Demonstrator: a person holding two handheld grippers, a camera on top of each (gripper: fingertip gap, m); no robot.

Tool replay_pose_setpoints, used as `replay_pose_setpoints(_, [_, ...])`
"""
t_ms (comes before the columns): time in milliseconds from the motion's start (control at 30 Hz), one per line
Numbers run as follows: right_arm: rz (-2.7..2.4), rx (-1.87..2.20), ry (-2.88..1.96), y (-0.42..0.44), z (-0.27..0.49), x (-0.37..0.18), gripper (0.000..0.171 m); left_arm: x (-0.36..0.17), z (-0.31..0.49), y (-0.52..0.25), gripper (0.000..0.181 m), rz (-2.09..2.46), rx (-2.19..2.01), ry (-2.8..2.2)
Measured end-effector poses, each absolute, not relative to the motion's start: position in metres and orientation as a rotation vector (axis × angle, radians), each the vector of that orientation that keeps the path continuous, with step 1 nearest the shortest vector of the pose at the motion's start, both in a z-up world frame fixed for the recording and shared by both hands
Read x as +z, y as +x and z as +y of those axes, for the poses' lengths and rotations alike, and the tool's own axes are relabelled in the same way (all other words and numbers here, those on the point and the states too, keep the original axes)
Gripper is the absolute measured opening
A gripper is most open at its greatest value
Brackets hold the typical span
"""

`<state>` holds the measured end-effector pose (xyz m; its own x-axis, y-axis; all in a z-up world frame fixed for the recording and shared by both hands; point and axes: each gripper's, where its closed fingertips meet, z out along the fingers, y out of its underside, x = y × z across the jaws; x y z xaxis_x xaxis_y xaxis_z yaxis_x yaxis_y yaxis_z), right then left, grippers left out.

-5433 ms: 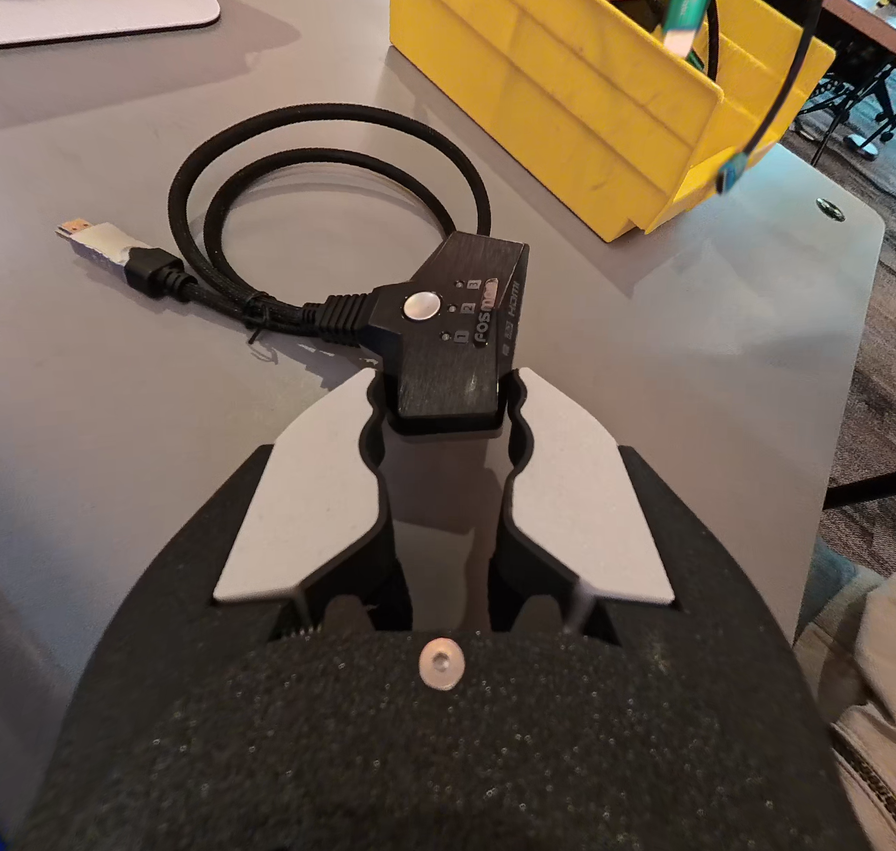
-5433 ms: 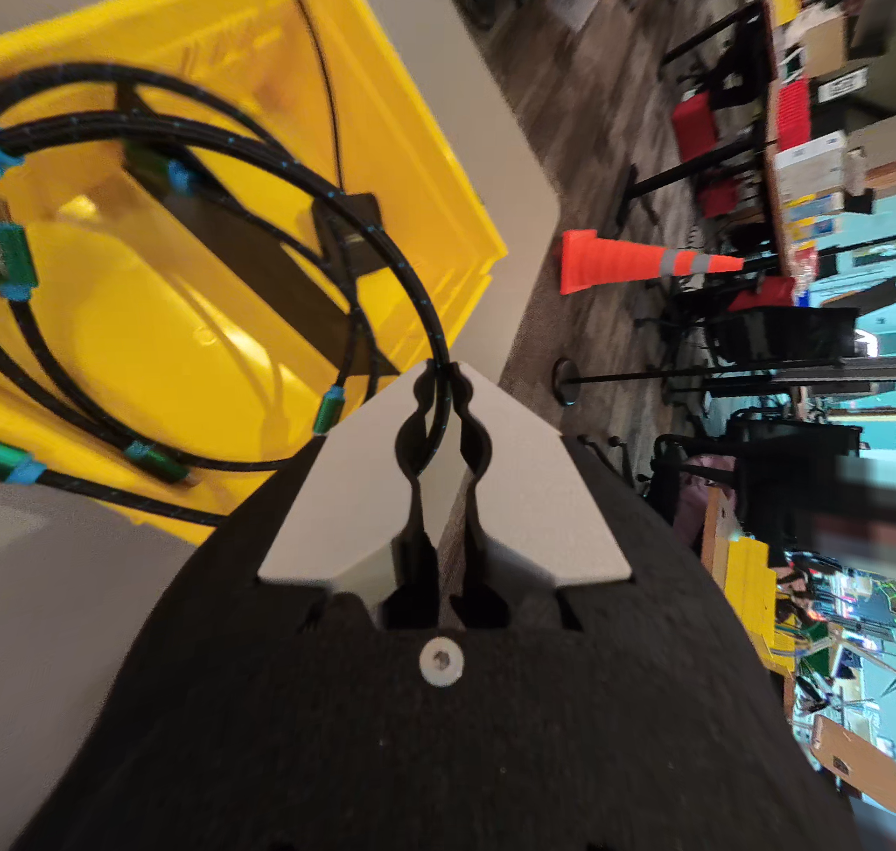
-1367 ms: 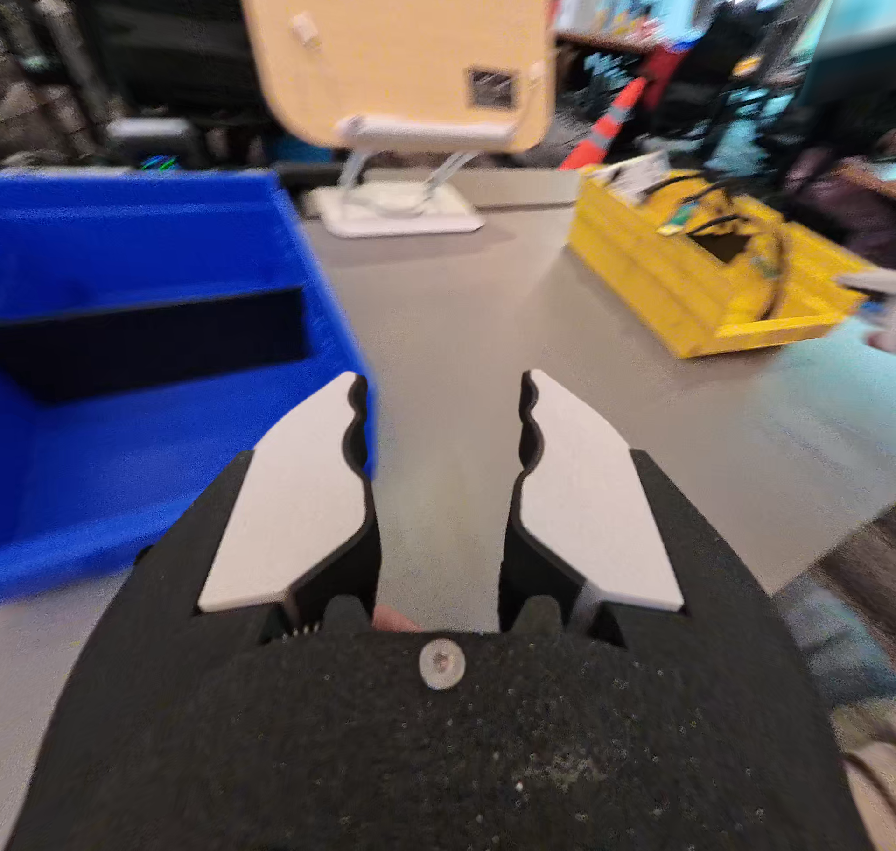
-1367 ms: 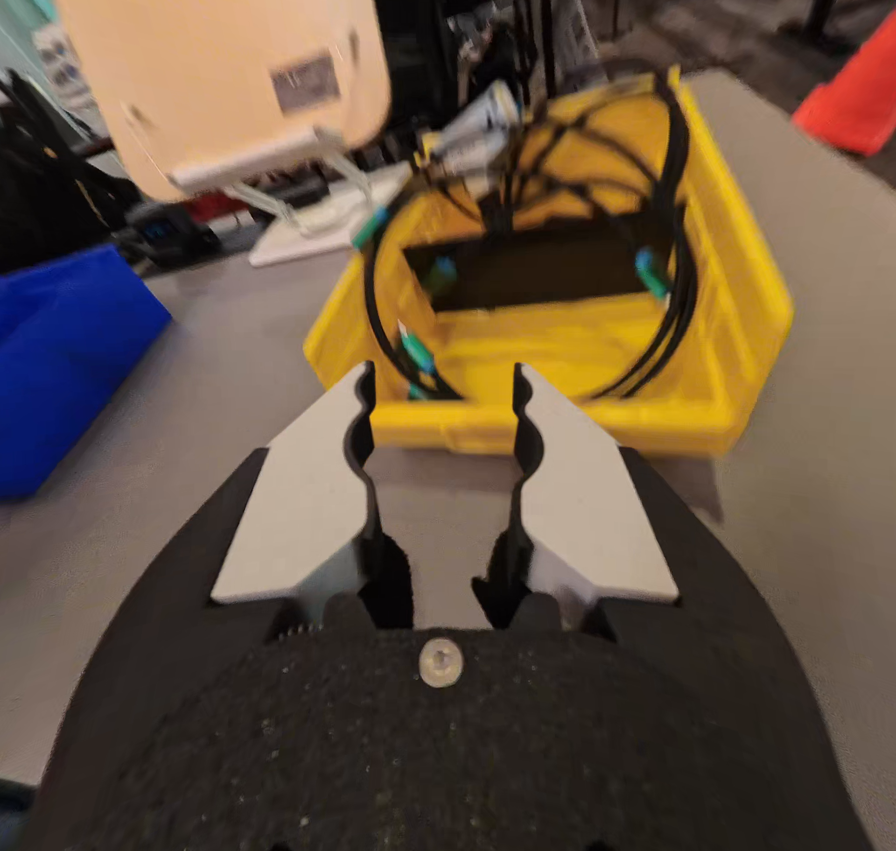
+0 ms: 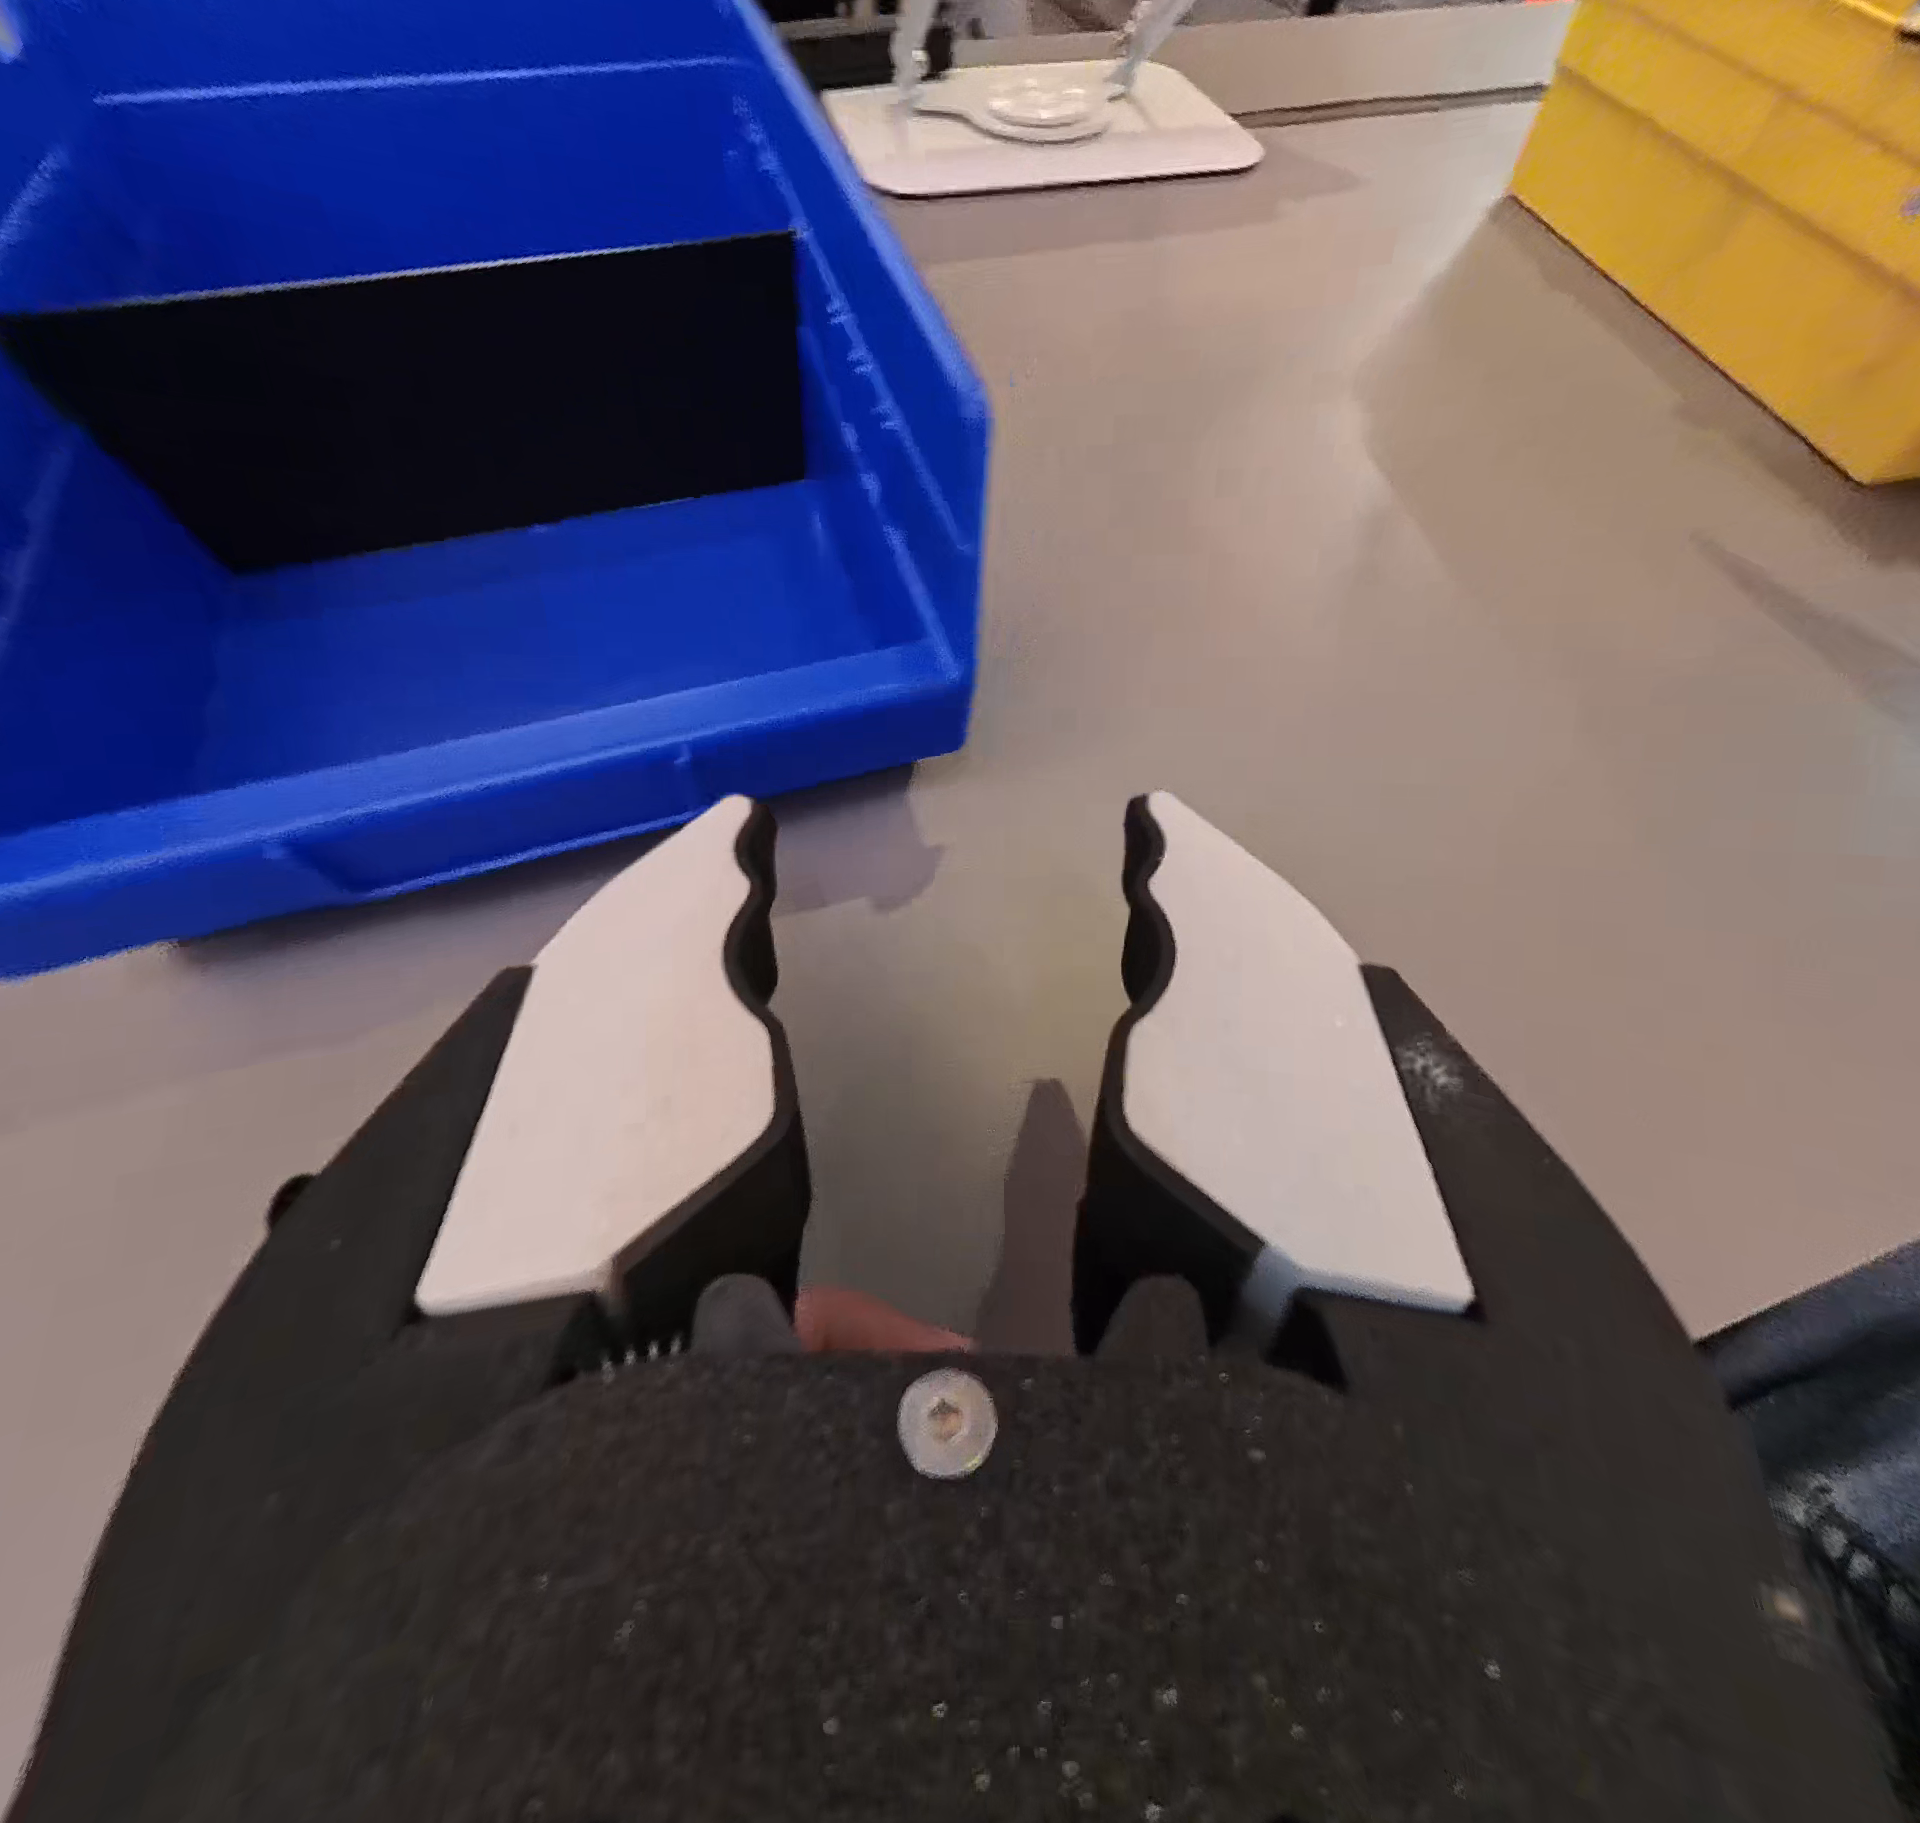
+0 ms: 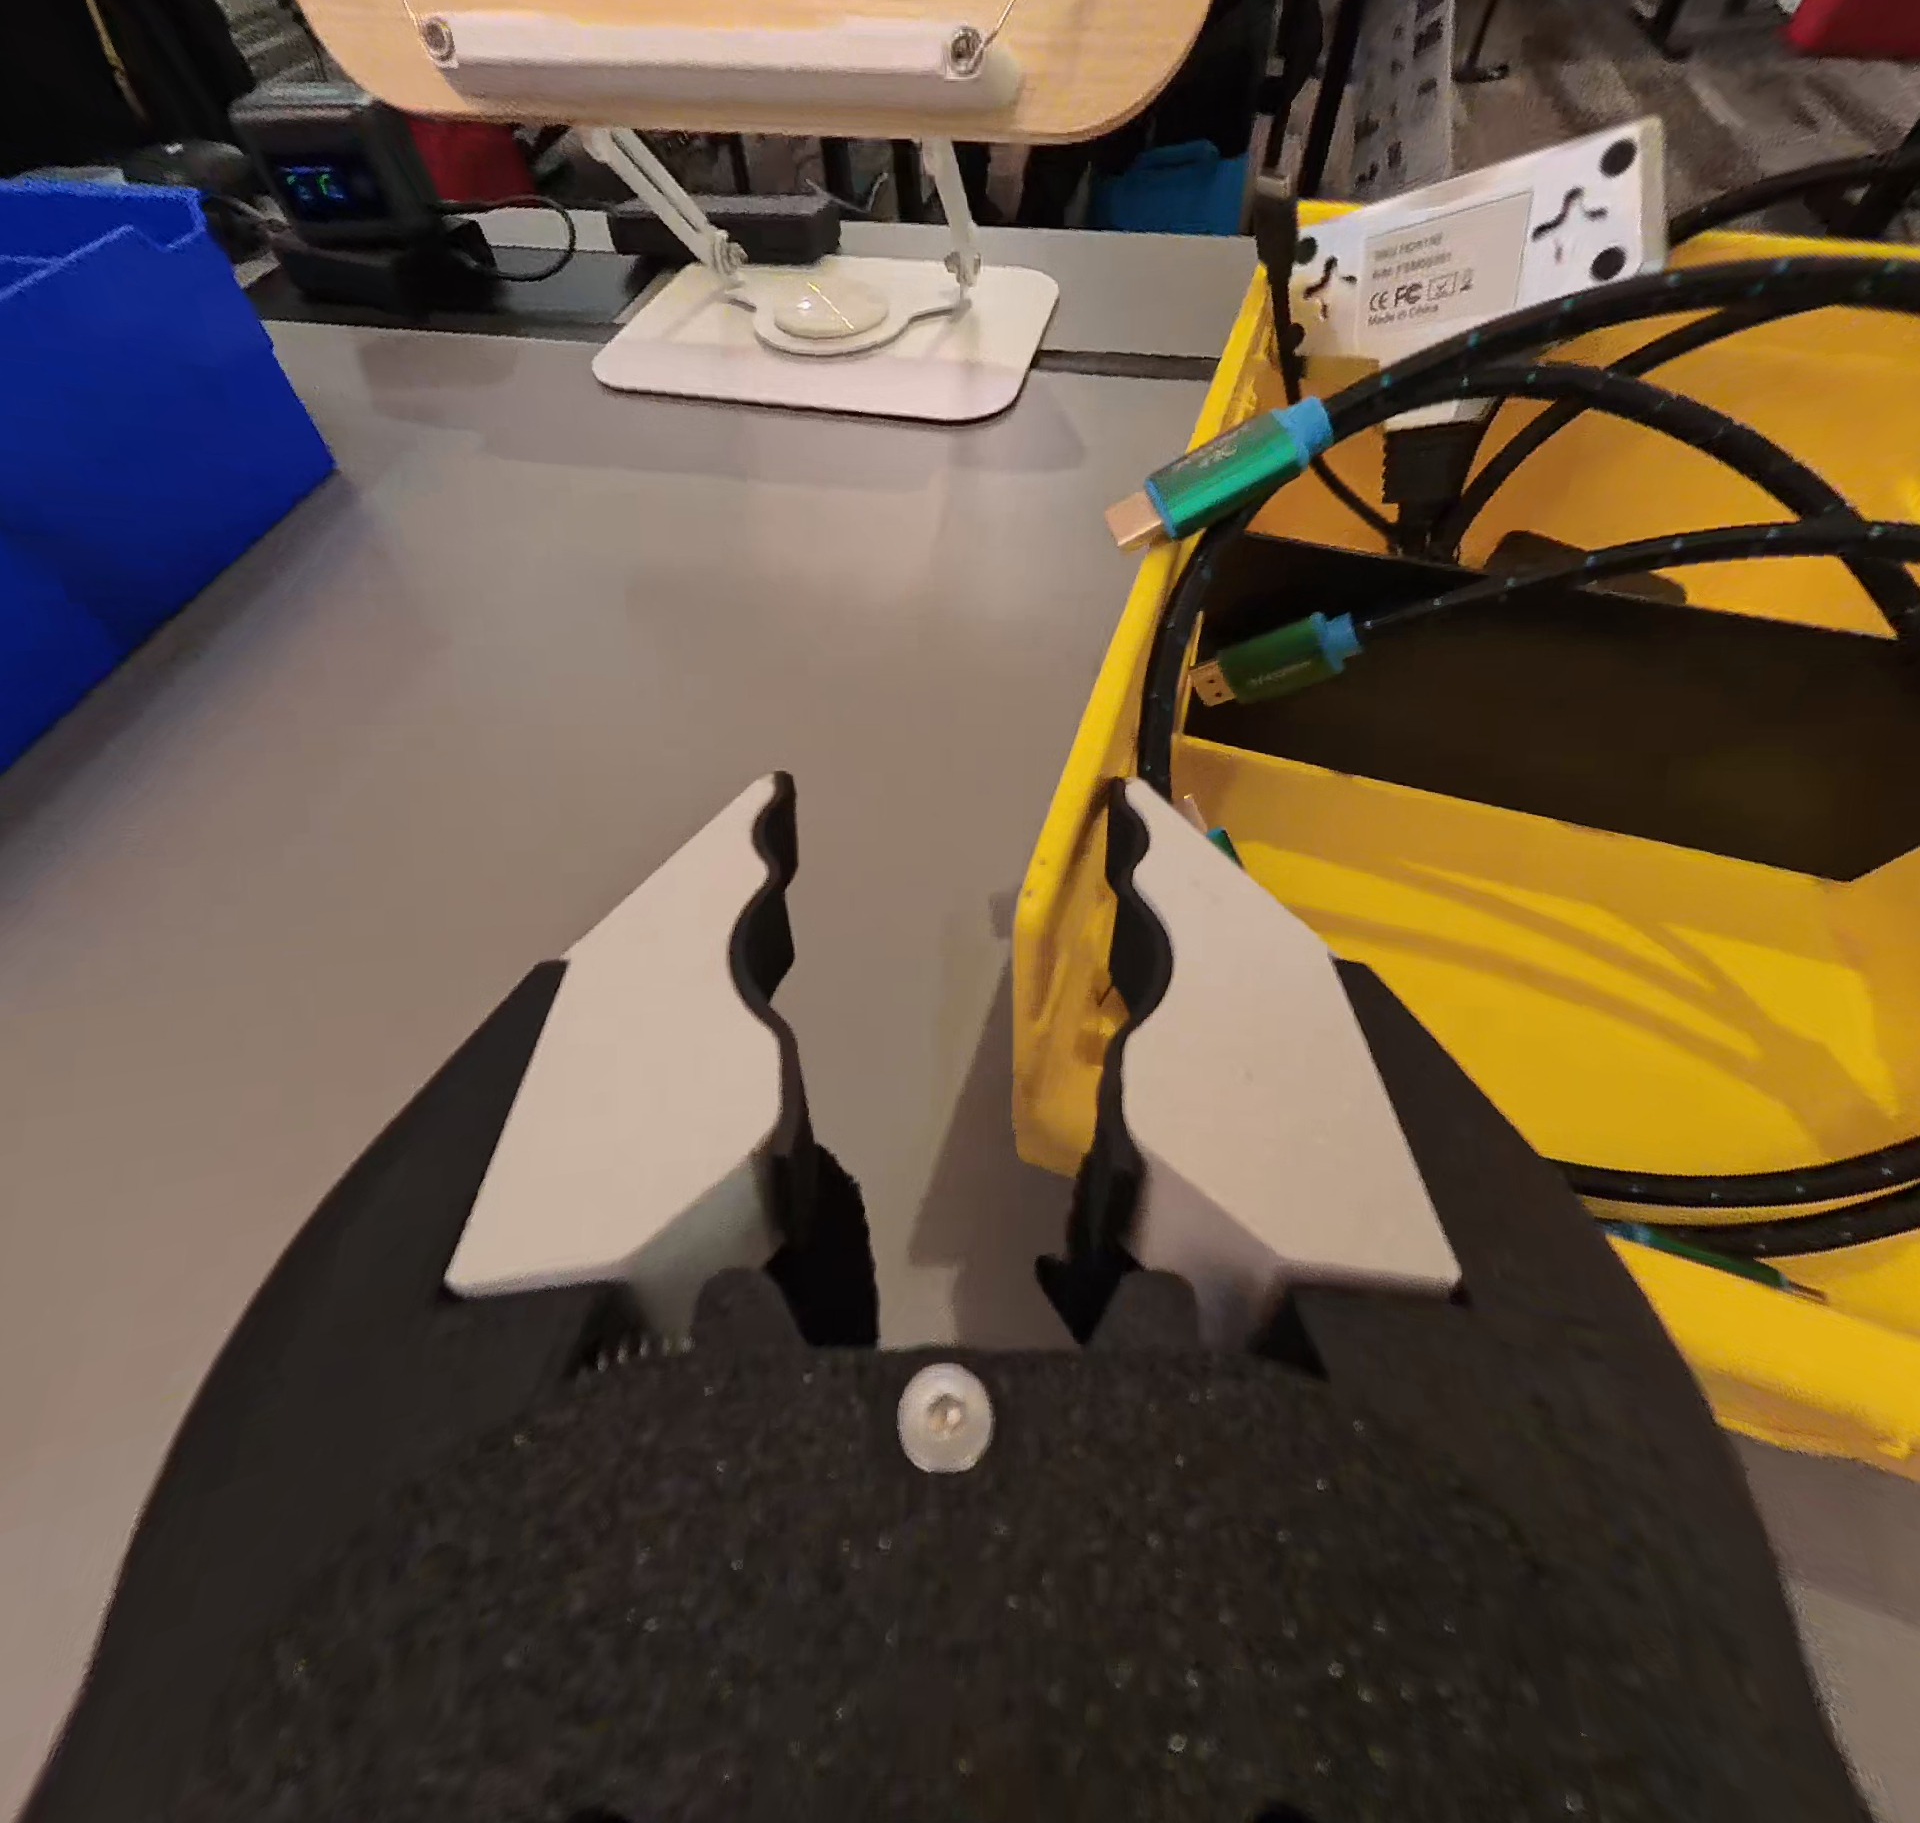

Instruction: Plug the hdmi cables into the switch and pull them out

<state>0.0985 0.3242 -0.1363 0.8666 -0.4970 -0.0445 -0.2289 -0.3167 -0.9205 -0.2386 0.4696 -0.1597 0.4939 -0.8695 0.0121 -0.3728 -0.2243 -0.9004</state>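
Hovering over the grey counter [image 5: 1299, 578], both jaws released, nothing held.
Left gripper [image 5: 945, 817]: blue bin [image 5: 468, 776] ahead-left. Right gripper [image 6: 945, 797]: yellow bin [image 6: 1060, 942] beside right jaw, holding the hdmi cables [image 6: 1226, 469] and switch [image 6: 1475, 235].

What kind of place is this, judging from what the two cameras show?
Probably a workshop or lab, not a home. A grey table carries a blue storage bin and a yellow bin of HDMI cables; behind it stand more equipment and furniture on an open floor.
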Motion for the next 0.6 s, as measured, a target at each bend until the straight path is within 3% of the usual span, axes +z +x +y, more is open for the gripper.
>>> replay_pose_setpoints(300, [0.254,0.127,-1.849,-0.007,0.299,-0.116,0.036,-0.155,0.402,-0.157,0.063,1.308,-0.866,-1.659])
replay_pose_setpoints(467, [0.345,-0.254,-1.595,0.015,0.234,-0.073,0.04,-0.132,0.324,-0.097,0.065,1.372,-1.05,-1.49])
replay_pose_setpoints(600, [0.523,-0.618,-1.55,0.051,0.179,-0.071,0.042,-0.137,0.301,-0.065,0.063,1.401,-0.963,-1.445])
